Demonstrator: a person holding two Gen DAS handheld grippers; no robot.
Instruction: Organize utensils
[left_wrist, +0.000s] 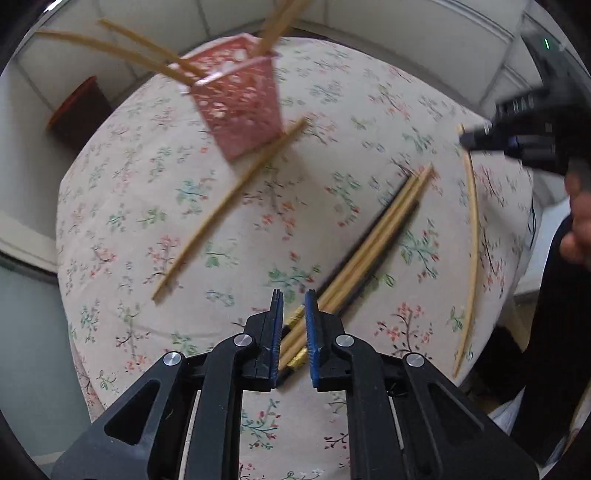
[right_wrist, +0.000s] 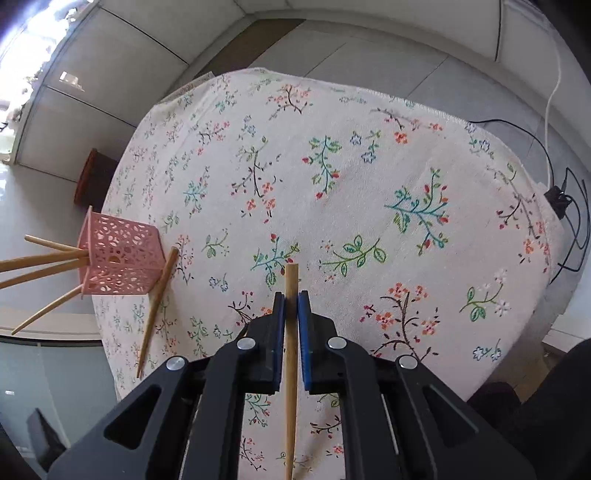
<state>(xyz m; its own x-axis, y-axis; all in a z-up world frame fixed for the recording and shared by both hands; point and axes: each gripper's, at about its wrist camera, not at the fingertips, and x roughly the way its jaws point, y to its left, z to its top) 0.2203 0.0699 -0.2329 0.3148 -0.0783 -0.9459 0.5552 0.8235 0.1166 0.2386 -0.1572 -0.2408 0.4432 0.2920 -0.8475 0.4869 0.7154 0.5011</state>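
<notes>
Clamping one wooden chopstick (right_wrist: 291, 332) near its thick end, your right tool (right_wrist: 291, 295) can drop it tip-first into the pink holder (right_wrist: 122, 264). Your left tool (left_wrist: 294, 295), nearly closed, empty, straddles the chopstick bundle (left_wrist: 373, 243) on the desk (left_wrist: 332, 129).

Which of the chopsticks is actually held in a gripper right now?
The light wooden chopstick clamped between the right gripper pads. The others lie loose on the floral tablecloth or stand in the pink holder.

Floral tablecloth (right_wrist: 351, 192) covers the tabletop; black cables (right_wrist: 569, 221) and a brown stool (right_wrist: 92, 177) on the floor.
</notes>
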